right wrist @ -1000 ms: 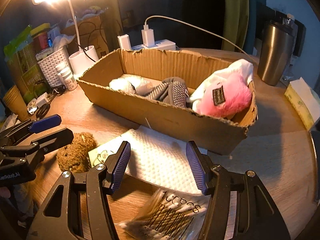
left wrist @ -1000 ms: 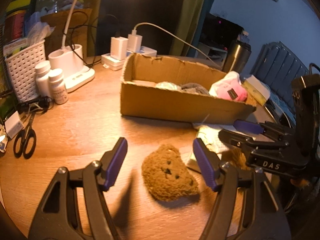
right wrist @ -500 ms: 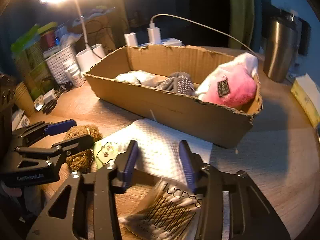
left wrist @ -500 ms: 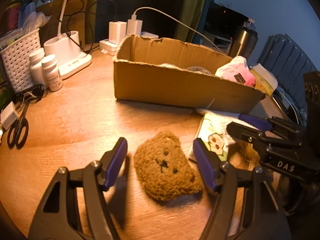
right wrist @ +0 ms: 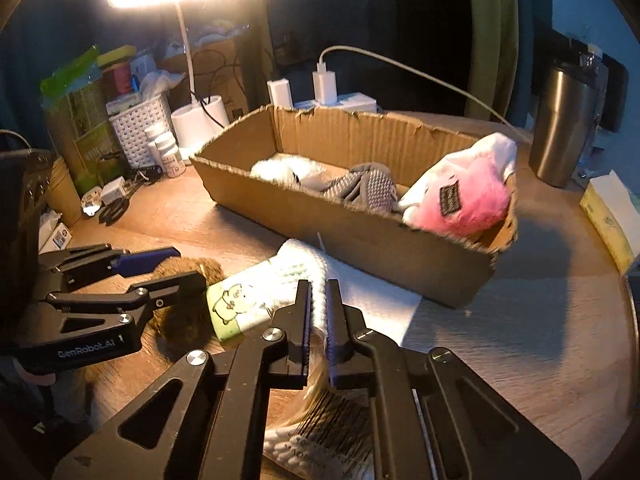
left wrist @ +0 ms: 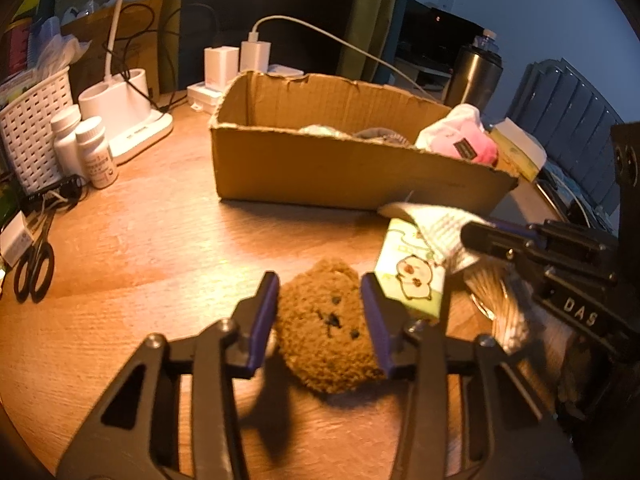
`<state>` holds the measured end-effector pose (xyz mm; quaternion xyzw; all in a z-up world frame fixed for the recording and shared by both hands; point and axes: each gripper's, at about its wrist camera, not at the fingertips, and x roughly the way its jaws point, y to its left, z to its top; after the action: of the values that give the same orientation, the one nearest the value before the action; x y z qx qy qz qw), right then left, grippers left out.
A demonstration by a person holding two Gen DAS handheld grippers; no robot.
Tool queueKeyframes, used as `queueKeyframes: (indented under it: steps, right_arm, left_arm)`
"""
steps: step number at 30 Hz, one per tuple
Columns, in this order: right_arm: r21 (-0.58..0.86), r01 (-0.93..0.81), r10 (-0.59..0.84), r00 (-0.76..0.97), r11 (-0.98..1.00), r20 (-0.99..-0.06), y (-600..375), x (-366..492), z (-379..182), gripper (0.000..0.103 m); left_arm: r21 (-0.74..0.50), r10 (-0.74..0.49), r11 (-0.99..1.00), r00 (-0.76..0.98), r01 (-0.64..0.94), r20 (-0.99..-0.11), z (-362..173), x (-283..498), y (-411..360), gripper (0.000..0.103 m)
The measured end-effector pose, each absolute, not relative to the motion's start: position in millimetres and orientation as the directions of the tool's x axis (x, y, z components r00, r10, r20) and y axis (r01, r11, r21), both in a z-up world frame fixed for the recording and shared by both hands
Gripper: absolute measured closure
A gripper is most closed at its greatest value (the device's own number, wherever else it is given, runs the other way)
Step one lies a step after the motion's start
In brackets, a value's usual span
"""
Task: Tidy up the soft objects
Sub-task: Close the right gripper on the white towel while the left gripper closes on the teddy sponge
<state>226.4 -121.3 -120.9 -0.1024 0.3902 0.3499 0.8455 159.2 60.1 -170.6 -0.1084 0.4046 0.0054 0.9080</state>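
A brown plush bear face [left wrist: 326,332] lies on the wooden table. My left gripper [left wrist: 320,312] has its blue pads pressed against both sides of it. My right gripper [right wrist: 318,300] is shut on a white textured cloth [right wrist: 298,276] with a green cartoon label [right wrist: 232,306], lifting its folded edge; the cloth also shows in the left wrist view [left wrist: 424,240]. The open cardboard box [right wrist: 360,236] behind holds a pink plush [right wrist: 466,196], grey socks [right wrist: 366,184] and a white soft item [right wrist: 286,168].
A bag of cotton swabs [right wrist: 328,432] lies under my right gripper. Scissors [left wrist: 34,268], pill bottles [left wrist: 94,152], a white basket [left wrist: 30,128] and a lamp base [left wrist: 128,116] stand at left. A steel tumbler [right wrist: 564,120] and a tissue box [right wrist: 612,216] stand at right.
My left gripper moved forward and closed onto the bear face. My right gripper closed on the white cloth and raised its edge.
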Motion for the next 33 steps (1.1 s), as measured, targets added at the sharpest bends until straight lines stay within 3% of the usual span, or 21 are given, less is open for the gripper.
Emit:
queueKeyframes:
  steps: [20,23,25,26,33]
  right_arm:
    - [0.081,-0.67,0.542,0.516,0.738,-0.664,-142,207,-83,0.096]
    - [0.08,-0.669,0.543,0.52,0.739,-0.659,-144,205,-81,0.096]
    - [0.08,-0.668,0.542,0.521,0.74,-0.66,-145,205,-81,0.096]
    - [0.081,-0.668,0.542,0.52,0.74,-0.66,-145,205,-82,0.096]
    - [0.091,-0.662,0.544,0.522,0.744,-0.657,-151,205,-82,0.096]
  left_arm:
    - [-0.185,-0.058,0.978,0.726,-0.097,-0.686,-145,140,63,0.064]
    - [-0.18,-0.06,0.978,0.695,-0.101,-0.716,-153,143,61,0.062]
    - [-0.167,-0.043,0.978,0.669,-0.122,-0.742,-160,144,60,0.046]
    - [-0.167,-0.04,0.977,0.659,-0.132,-0.751,-164,145,60,0.044]
    - [-0.127,-0.038,0.987,0.631,-0.097,-0.775,-175,151,48,0.043]
